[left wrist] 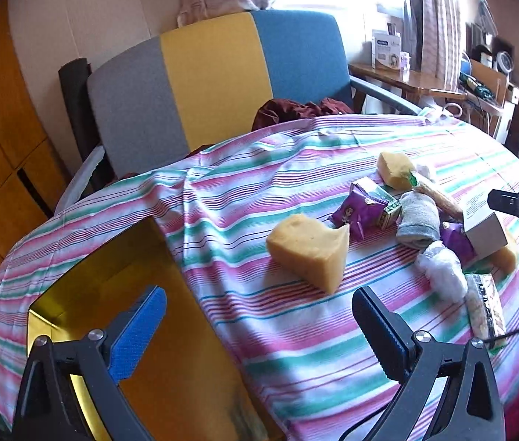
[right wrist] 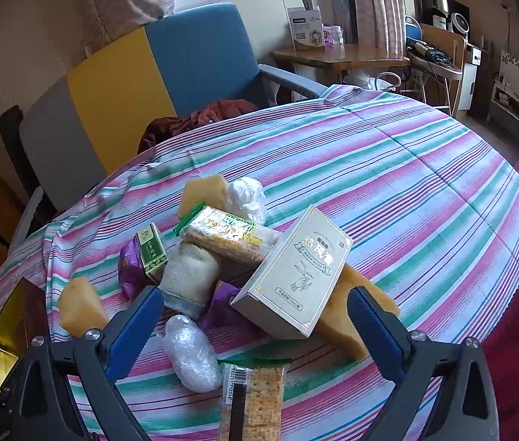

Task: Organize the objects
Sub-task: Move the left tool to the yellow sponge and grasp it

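My left gripper (left wrist: 259, 316) hangs over the striped cloth (left wrist: 296, 349) that covers the bench, its fingers spread wide and holding nothing. Below and to the left of the blue pad (left wrist: 138, 330) sits an open box with a shiny gold lining (left wrist: 86, 294), resting on the cloth at the near left edge. Just ahead of the left fingers lies a yellow sponge wedge (left wrist: 311, 246), apart from the main heap.

My right gripper (right wrist: 256, 316) hovers low over that heap — its fingers also wide apart and empty. Between them, tilted on top of the pile, is a pale flat carton with printed characters (right wrist: 296, 272); it leans on a second yellow sponge (right wrist: 351, 316) that lies just beside the right finger. Behind the carton, a cracker pack with a green end (right wrist: 226, 235) rests across a rolled grey sock (right wrist: 189, 279). A small green-and-white box (right wrist: 153, 250) and a purple snack packet (right wrist: 131, 268) sit to the left of the sock, touching each other. Two crumpled clear plastic bundles show: one near the front (right wrist: 189, 352), one at the back (right wrist: 246, 194) beside a third sponge (right wrist: 204, 191). A second cracker pack (right wrist: 256, 400) lies nearest the camera, its barcode visible.

Beyond the bench stands a chair with grey, yellow and blue panels (left wrist: 215, 73) — a dark red garment (left wrist: 296, 110) lies on its seat.
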### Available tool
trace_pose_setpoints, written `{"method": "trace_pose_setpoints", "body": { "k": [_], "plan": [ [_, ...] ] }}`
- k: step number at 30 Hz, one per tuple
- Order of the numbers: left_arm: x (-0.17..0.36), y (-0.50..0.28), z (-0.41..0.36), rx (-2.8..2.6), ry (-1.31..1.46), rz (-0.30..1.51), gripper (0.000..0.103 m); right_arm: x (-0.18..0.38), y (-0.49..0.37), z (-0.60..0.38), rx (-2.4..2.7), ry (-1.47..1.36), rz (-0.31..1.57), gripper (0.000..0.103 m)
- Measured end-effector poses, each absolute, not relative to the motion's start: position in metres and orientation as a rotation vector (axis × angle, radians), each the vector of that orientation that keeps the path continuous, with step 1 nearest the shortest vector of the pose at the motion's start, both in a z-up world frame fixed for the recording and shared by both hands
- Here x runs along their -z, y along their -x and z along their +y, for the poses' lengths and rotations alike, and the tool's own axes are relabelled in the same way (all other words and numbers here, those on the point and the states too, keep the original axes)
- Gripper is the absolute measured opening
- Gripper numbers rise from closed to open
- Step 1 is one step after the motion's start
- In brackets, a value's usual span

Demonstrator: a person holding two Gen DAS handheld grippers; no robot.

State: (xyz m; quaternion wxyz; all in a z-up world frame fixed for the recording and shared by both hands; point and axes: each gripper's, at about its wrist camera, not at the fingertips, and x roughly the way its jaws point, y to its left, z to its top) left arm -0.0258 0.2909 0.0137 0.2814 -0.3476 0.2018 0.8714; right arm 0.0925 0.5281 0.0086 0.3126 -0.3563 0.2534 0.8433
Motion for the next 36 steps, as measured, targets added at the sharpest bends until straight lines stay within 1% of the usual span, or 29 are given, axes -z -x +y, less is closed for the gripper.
{"method": "trace_pose_setpoints", "body": {
  "k": [5,14,25,27,29,31,32,34,35,36],
  "plan": [
    [-0.008,0.028,0.309,-2.327,0.926,0.573,0.102,-0.007,-0.093,0.531,-2.218,0.946,0.683,0.102],
    [0.000,0.043,0.338,-2.286,0.977,0.553,0.102,-0.003,-0.091,0.532,-2.210,0.975,0.697,0.102],
    [0.026,0.091,0.368,-2.223,1.213,0.371,0.102,-0.002,-0.092,0.536,-2.203,0.976,0.718,0.102],
    [0.033,0.103,0.370,-2.210,1.271,0.325,0.096,-0.002,-0.092,0.537,-2.202,0.974,0.724,0.102],
    [0.040,0.111,0.373,-2.184,1.325,0.298,0.076,-0.002,-0.092,0.537,-2.202,0.977,0.725,0.102],
    [0.047,0.117,0.372,-2.186,1.365,0.277,0.074,-0.002,-0.090,0.537,-2.207,0.984,0.720,0.100],
    [0.047,0.118,0.371,-2.186,1.360,0.258,0.071,-0.001,-0.089,0.537,-2.209,0.989,0.719,0.099],
    [0.046,0.115,0.369,-2.191,1.333,0.248,0.067,0.000,-0.088,0.536,-2.221,1.002,0.724,0.089],
    [0.045,0.114,0.368,-2.189,1.328,0.253,0.064,0.000,-0.086,0.535,-2.229,1.013,0.727,0.086],
    [0.045,0.112,0.366,-2.188,1.320,0.250,0.063,0.002,-0.084,0.534,-2.242,1.028,0.733,0.079]
  ]
}}
